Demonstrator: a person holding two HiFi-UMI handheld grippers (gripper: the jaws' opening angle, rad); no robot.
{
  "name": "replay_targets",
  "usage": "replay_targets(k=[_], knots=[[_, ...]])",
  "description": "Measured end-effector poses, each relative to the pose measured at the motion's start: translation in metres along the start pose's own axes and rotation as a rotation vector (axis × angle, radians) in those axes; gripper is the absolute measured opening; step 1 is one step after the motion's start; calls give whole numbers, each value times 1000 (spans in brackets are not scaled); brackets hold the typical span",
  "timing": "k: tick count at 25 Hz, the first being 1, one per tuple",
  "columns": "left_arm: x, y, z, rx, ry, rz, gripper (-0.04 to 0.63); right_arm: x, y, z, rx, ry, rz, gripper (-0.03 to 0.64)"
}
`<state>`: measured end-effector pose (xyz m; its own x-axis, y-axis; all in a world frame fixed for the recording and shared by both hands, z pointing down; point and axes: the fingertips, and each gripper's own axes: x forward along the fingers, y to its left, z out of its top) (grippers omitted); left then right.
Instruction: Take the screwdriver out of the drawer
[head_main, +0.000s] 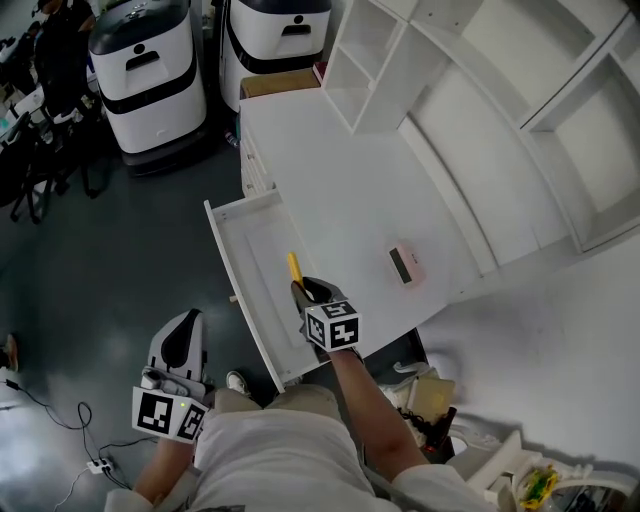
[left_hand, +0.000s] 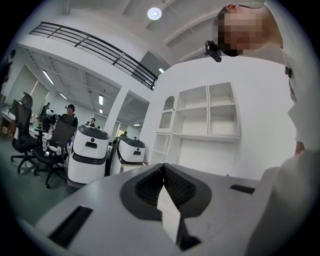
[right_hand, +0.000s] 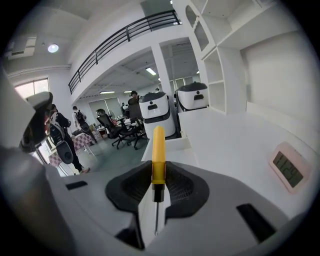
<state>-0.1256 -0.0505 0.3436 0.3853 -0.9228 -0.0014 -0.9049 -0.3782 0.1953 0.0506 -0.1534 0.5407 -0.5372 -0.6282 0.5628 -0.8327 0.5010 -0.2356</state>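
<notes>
As the drawer (head_main: 252, 245) stood open, left gripper (left_hand: 164, 186): jaws together, empty, left of drawer's near end.
Right gripper (right_hand: 157, 185): clamped on screwdriver (right_hand: 158, 150), over drawer's near half.
Axis: yellow handle pointed ahead along drawer's length; shaft ran back between jaws.
Next: probably carry it clear, right hand alone.

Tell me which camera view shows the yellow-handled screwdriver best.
The right gripper view: the yellow-handled screwdriver sits centre, clamped in the jaws of the right gripper, handle and thin metal shaft both clear. The head view shows only its yellow handle tip near the open white drawer. The left gripper view misses it.
</notes>
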Motion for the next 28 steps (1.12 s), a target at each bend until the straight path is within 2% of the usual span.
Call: replay_targets(k=[9,14,21,28], knots=[[8,3,37,44,-75,25,15,-65,2,87,-27,-225,32,93],[16,0,57,57,-114,22,15,-107,-2,133,-83,-346,16,94],[19,-9,89,76,-183,17,15,-166,-8,183,-98,-511,11,94],[9,4,121,117,-239,65,15,-225,-3,229,-150,-675,6,94]])
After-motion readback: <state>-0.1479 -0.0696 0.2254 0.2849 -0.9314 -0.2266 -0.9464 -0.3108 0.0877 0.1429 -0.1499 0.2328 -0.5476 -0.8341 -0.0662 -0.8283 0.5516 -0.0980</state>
